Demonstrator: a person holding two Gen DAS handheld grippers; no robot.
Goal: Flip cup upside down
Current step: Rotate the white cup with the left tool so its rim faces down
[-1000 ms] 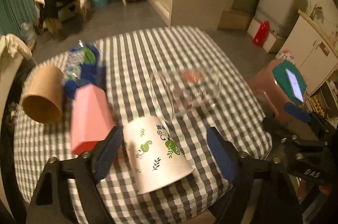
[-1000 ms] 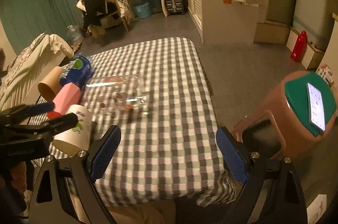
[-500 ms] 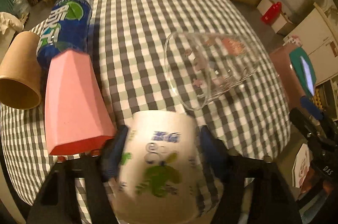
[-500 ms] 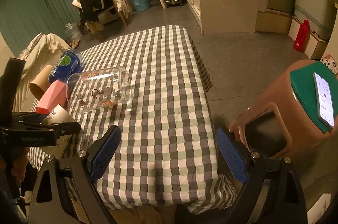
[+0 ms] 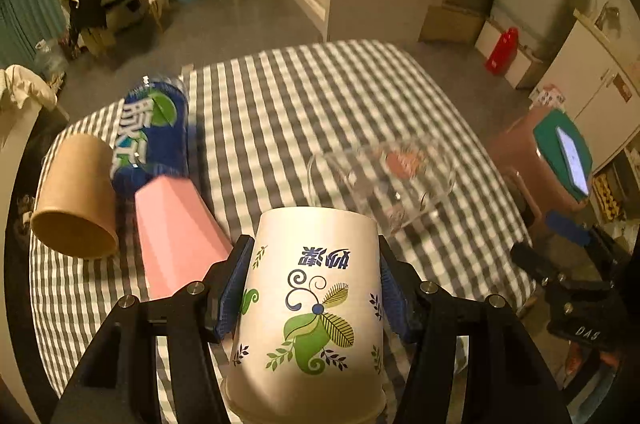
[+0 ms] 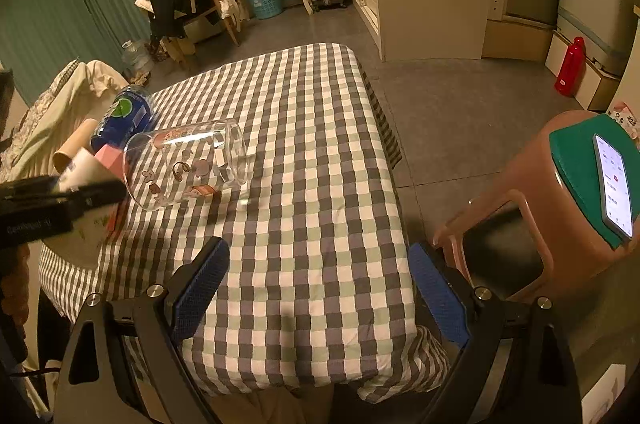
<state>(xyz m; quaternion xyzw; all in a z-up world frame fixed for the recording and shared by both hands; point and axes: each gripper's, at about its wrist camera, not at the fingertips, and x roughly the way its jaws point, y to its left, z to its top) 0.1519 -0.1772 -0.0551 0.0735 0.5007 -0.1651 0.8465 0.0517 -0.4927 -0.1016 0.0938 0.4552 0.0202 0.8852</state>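
Since half a second ago the left tongs [image 5: 314, 288] have tilted up with the white paper cup [image 5: 316, 304], so the room beyond the desk shows again in the left wrist view, and the cup now reads sharply instead of as a blur.

Largest in view, the desk [image 5: 320, 112] wears a grey-and-white checked cloth. To its right stands a brown plastic stool [image 6: 532, 208] with a green top, and a lit phone [image 6: 612, 184] lies on that top.

On the cloth, a clear glass [image 5: 384, 180] printed with small pictures lies on its side, just beyond the paper cup. Left of it, a pink cup [image 5: 176, 228], a blue bottle [image 5: 152, 132] and a brown paper cup [image 5: 76, 208] all lie tipped over, close together.

The white paper cup, with green leaf print and blue characters that read inverted, is clamped between the blue pads [image 5: 234, 288] of the left tongs, its narrow base pointing away from the camera and its wide mouth nearest. Whether it touches the cloth cannot be told.

The right tongs [image 6: 320, 300] stand wide apart and hold nothing, over the near edge of the desk.
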